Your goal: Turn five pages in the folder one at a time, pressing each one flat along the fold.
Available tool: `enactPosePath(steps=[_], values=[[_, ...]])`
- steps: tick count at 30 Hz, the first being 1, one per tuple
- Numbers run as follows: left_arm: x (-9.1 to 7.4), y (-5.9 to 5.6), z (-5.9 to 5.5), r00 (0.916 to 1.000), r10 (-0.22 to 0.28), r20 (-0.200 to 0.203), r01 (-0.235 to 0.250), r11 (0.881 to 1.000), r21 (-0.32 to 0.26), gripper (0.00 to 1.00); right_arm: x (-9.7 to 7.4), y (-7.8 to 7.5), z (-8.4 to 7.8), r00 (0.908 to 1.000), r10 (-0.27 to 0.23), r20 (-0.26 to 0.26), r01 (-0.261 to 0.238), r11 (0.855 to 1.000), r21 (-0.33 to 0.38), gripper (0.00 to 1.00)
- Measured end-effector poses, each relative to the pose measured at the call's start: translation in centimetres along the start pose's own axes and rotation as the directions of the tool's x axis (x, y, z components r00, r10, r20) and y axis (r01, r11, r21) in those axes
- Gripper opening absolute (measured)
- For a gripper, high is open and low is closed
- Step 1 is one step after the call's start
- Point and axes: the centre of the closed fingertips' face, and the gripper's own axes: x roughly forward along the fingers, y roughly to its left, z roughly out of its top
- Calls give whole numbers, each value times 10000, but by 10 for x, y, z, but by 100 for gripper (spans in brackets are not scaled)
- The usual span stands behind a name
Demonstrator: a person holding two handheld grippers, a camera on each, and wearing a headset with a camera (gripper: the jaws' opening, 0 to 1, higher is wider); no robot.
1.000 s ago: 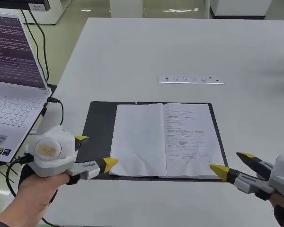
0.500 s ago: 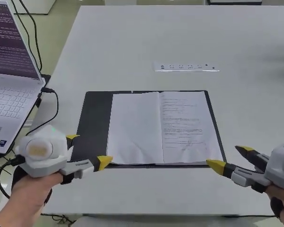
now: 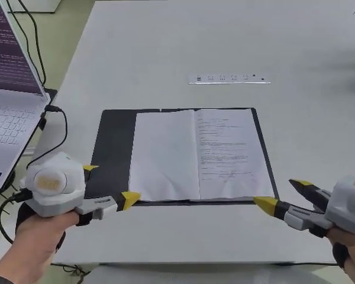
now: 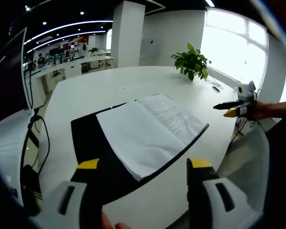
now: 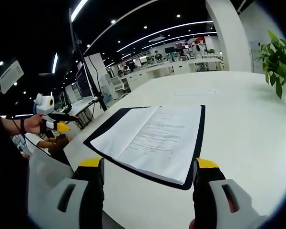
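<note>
A black folder (image 3: 115,151) lies open on the white table, with a blank white page (image 3: 163,157) on the left and a printed page (image 3: 228,151) on the right of the fold. My left gripper (image 3: 109,184) is open near the folder's lower left corner, holding nothing. My right gripper (image 3: 284,194) is open just off the lower right corner, also with nothing between its yellow tips. The left gripper view has the folder (image 4: 93,143) ahead of the open jaws. The right gripper view has the printed page (image 5: 164,136) ahead of them.
An open laptop (image 3: 6,100) with cables sits at the left table edge. A flush socket strip (image 3: 229,78) lies beyond the folder. A potted plant (image 4: 191,62) stands at the table's far side. The table's near edge runs just below both grippers.
The head camera has tilted, so the folder sits higher in the picture. Both grippers stay open at the folder's near corners, each a little closer to the table edge.
</note>
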Motion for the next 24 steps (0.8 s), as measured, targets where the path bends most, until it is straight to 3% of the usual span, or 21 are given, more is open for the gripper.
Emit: enactPosePath(steps=[5,14,24], values=[[11,-10,8,9997,-238,-16,238,9995,190,72,-3,-4,1,10000,-4,35,4,10000,6,75],[36,-40,25,9964,-838,-145,844,9952,486,71,-8,-10,0,9999,-89,124,87,9999,146,75],[65,-69,47,9878,-1534,-261,1553,9825,1023,70,-14,-13,-3,9998,-132,149,128,9996,260,74]])
